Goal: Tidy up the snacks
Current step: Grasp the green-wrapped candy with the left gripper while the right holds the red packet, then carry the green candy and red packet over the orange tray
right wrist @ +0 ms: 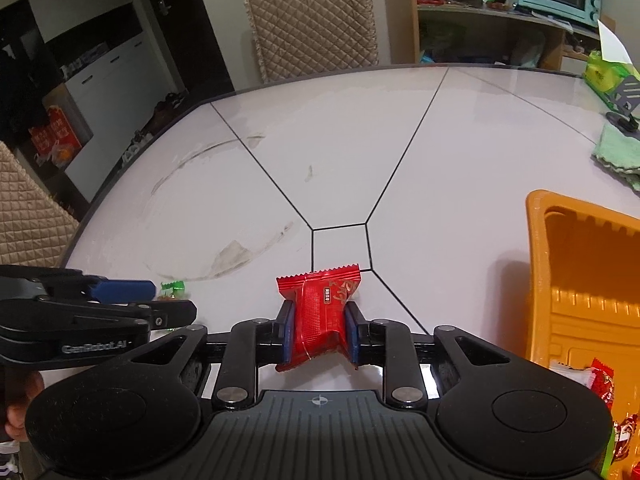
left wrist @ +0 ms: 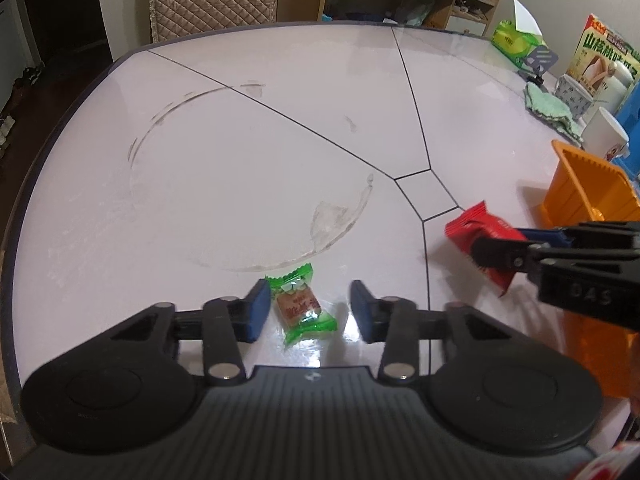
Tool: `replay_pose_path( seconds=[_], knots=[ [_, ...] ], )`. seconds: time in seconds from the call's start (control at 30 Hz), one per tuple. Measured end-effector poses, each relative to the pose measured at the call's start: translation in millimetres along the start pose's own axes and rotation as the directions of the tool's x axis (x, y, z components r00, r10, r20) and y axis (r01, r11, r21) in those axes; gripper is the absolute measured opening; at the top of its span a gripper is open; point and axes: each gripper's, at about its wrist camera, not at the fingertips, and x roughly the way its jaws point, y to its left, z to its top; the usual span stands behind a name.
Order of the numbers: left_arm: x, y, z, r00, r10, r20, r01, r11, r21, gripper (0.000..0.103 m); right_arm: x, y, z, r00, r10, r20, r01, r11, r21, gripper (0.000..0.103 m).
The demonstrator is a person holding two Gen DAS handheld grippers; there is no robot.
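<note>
Left tool [left wrist: 308,310] apart around green candy [left wrist: 301,306]; right tool [right wrist: 319,330] clamped on red packet [right wrist: 320,312].

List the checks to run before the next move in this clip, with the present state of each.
1. Right gripper shut on the red snack packet: ok, both pads squeeze it.
2. Left gripper open around the green candy: ok, one finger on each side.
3. Green candy centred between the fingers: not ok, it lies close to the left pad.
4. Orange bin within reach, opening unblocked: ok, it stands right of the red packet.
5. Room left in the bin: cannot tell, only some wrappers at its near end show.
</note>
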Motion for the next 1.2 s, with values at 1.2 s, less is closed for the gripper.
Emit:
replay_pose_path(
  seconds=[1.2],
  knots=[
    [-32, -18, -7, 0.999, -0.031, 0.042, 0.027, 0.996, 0.08, 0.018, -36, 4, -8, 0.998, 0.012, 0.057, -0.013, 1.0, 0.028, 0.026]
  ],
)
